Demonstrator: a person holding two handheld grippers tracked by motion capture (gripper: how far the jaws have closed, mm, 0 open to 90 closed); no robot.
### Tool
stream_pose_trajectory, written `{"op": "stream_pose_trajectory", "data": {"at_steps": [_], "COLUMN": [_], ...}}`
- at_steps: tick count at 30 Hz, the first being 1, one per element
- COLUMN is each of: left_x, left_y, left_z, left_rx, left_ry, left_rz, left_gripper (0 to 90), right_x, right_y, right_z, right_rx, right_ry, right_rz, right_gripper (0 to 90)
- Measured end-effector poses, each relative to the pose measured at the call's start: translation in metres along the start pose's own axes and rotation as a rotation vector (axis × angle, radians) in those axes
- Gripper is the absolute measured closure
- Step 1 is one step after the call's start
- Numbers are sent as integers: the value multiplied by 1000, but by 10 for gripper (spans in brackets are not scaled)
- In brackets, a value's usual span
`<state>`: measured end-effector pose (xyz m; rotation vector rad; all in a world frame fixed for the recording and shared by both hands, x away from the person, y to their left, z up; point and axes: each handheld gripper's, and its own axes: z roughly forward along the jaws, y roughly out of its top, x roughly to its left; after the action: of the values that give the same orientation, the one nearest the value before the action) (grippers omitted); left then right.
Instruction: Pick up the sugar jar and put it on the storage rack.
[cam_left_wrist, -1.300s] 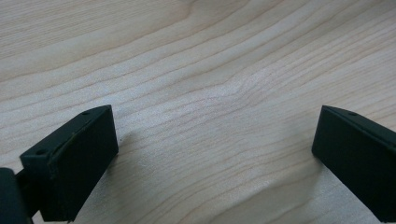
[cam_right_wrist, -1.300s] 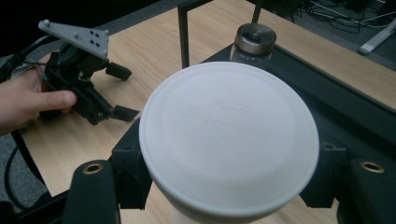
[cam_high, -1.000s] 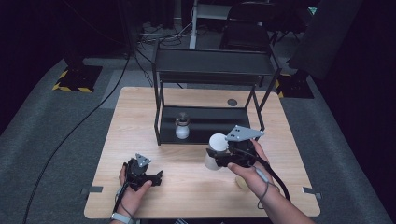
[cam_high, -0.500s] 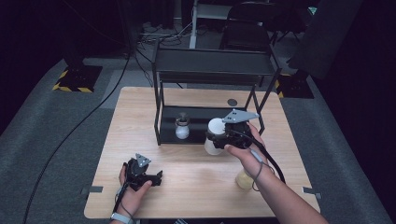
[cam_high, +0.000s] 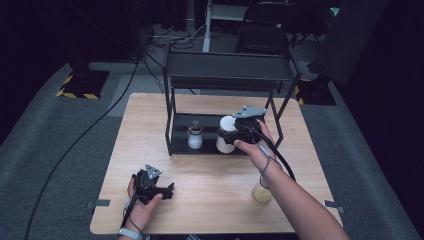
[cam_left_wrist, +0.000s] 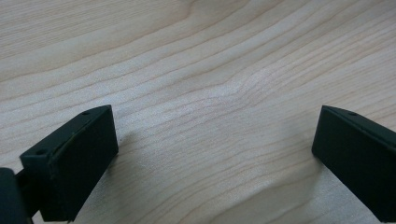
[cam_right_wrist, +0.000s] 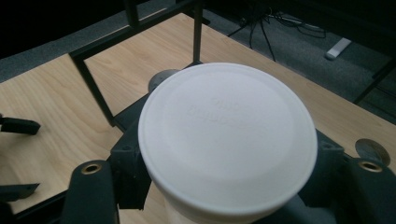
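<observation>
Right tongs (cam_high: 231, 134) clamped on a white jar (cam_high: 226, 135), jaws pressed against its sides just under the lid. The jar hangs at the front edge of the rack's lower shelf (cam_high: 210, 131), near the counter's centre, a little toward 1 o'clock. In the right gripper view its lid (cam_right_wrist: 227, 136) is a broad flat disc, matt white plastic with faint raised lettering, too soft to read. Contents can't be told; the body is opaque.

On the lower shelf, at 9 o'clock from the white jar and apart from it, stands a small glass bottle (cam_high: 195, 136): squat, rounded, dark stopper on top, white filling up to the shoulder.

Rack (cam_high: 227, 70) is black metal, thin square tube legs, two flat trays, upper tray bare on its visible face.

A third container, a small rounded tan pot (cam_high: 262, 193), sits on the counter (cam_high: 210, 185) at about 5 o'clock, partly hidden by the right forearm. What it holds cannot be seen.

Left tongs (cam_high: 161, 191) at 7 o'clock, resting on the counter, released; in the left gripper view the two black blocky jaws stand wide apart over pale wood with fine wavy grain (cam_left_wrist: 210, 93).
</observation>
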<state>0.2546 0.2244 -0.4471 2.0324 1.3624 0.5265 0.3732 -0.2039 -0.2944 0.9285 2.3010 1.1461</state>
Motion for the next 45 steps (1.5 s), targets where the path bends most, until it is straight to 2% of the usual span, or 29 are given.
{"op": "stream_pose_trajectory", "data": {"at_steps": [3, 12, 23, 30, 40, 41, 45], "left_x": [0, 0, 0, 0, 0, 0, 0], "left_y": [0, 0, 0, 0, 0, 0, 0], "left_z": [0, 0, 0, 0, 0, 0, 0], "left_rx": [0, 0, 0, 0, -1, -1, 0], "left_ry": [0, -1, -1, -2, -1, -1, -1], "left_rz": [0, 2, 2, 2, 1, 2, 2], "left_gripper": [3, 3, 3, 3, 3, 3, 3], "right_x": [-7, -17, -19, -20, -25, -24, -25], "right_y": [2, 3, 3, 0, -3, -3, -2], "right_z": [16, 48, 74, 80, 79, 79, 74], "right_rx": [22, 79, 127, 132, 131, 131, 126], "right_ry": [-7, -41, -54, -59, -55, -55, -53], "right_rz": [16, 57, 88, 104, 115, 106, 111], "right_gripper": [342, 342, 342, 342, 337, 325, 178]}}
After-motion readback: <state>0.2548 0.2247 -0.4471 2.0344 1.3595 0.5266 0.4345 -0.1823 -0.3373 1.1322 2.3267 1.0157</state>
